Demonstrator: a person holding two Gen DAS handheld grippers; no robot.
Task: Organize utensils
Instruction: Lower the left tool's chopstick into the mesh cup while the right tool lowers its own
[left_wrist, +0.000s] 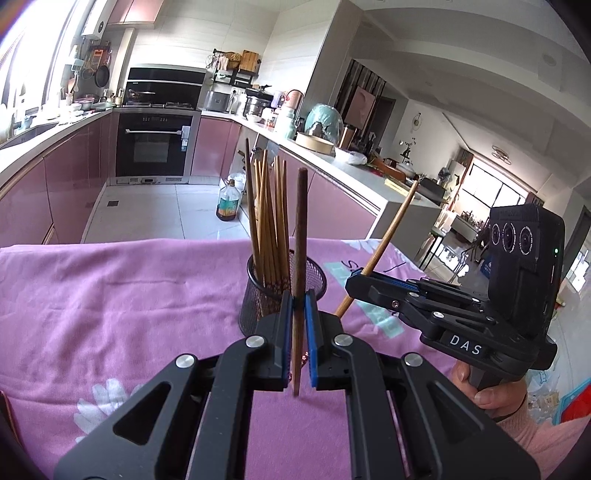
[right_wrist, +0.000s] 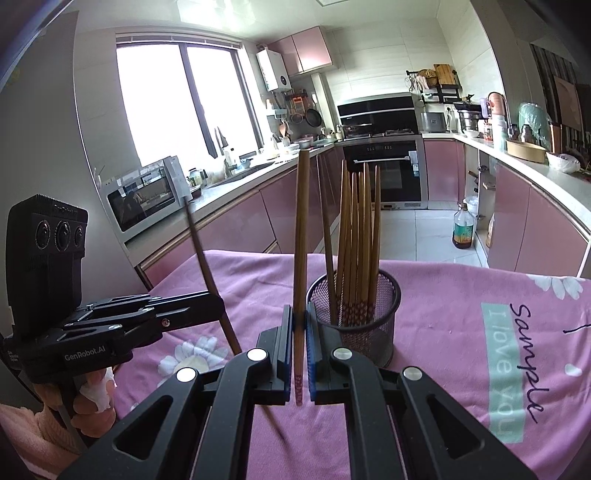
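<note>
Left gripper: pressed onto a dark brown chopstick, which stands near upright between the blue pads, its lower end hanging below them.
Right gripper: pinching a lighter bamboo chopstick, also upright, patterned end down.
Mesh holder: black, on the pink cloth-covered worktop, just beyond both grippers, between them.
Bundle of chopsticks: standing in the holder, leaning together.
Hands: a hand grips each handle.

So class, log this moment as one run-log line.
left gripper: shut on dark chopstick | right gripper: shut on light chopstick | mesh holder: holds chopsticks | both chopsticks outside holder
</note>
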